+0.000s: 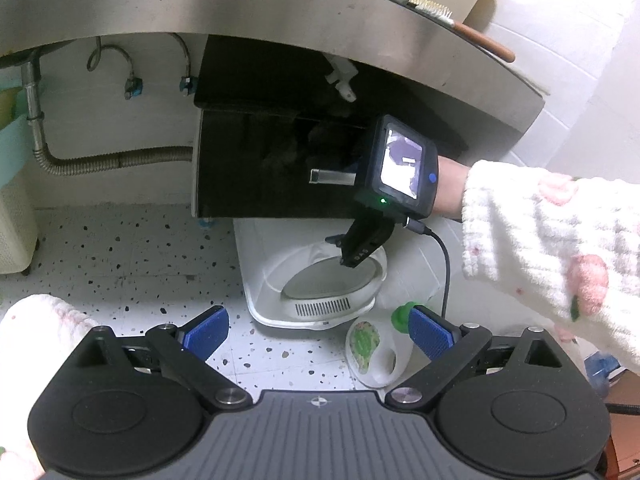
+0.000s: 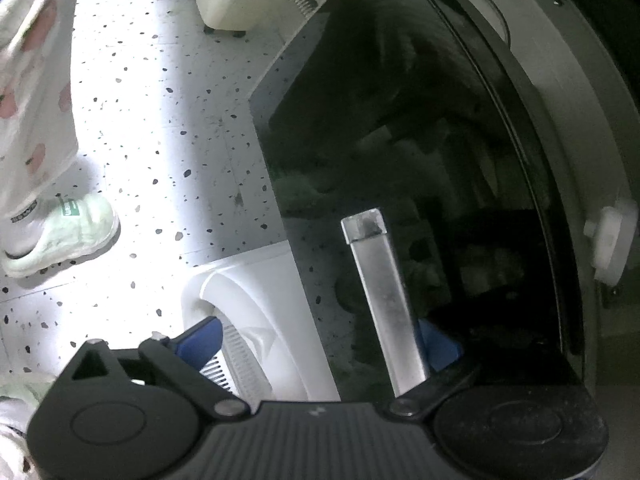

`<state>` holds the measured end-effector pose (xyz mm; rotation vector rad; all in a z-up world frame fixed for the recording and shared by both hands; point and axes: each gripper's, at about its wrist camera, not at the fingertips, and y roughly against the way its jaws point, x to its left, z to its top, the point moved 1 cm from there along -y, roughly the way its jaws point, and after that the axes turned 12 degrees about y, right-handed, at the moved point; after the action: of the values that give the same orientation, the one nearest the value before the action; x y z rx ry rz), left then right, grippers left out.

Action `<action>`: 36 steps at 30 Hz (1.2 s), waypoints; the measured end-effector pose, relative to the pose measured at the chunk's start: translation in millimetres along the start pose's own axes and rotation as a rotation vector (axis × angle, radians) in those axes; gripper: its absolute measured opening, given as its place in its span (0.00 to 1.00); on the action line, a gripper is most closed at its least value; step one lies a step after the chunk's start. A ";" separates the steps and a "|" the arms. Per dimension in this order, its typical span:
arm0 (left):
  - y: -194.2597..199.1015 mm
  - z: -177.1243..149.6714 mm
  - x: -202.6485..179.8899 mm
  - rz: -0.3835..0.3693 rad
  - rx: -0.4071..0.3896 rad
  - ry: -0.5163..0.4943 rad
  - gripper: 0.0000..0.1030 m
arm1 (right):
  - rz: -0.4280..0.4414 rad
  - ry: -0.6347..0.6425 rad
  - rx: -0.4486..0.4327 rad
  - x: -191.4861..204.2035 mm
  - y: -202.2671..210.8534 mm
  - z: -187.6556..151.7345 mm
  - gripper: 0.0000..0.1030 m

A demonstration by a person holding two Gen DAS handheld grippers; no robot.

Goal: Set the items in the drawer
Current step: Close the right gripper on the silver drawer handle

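right gripper [image 2: 320,344] is straddling the drawer [image 1: 256,168] handle [image 2: 380,292], fingers spread, one pad behind the bar. left gripper [image 1: 316,330] is hanging spread, empty; bottle [image 1: 376,352] is lying on the floor at 5 o'clock of the drawer. drawer is looking shut; opening or just closed, can't say.

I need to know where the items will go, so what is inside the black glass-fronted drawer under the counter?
Cannot tell: the drawer front is dark and reflective, showing only reflections. The right gripper is at its metal handle.

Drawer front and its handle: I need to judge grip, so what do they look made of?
The drawer front looks like glossy black glass or acrylic, since it mirrors the room. Its handle looks like brushed metal, matte grey and square-edged.
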<state>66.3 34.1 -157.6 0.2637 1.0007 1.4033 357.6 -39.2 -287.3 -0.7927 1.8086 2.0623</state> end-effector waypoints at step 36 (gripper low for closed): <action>5.0 -1.5 -9.6 -0.014 -0.022 -0.036 0.95 | 0.050 0.010 -0.038 31.5 23.0 1.4 1.00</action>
<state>63.2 26.0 -151.0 0.2641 0.9557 1.3920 319.2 -46.2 -286.4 -0.7772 1.8172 2.1333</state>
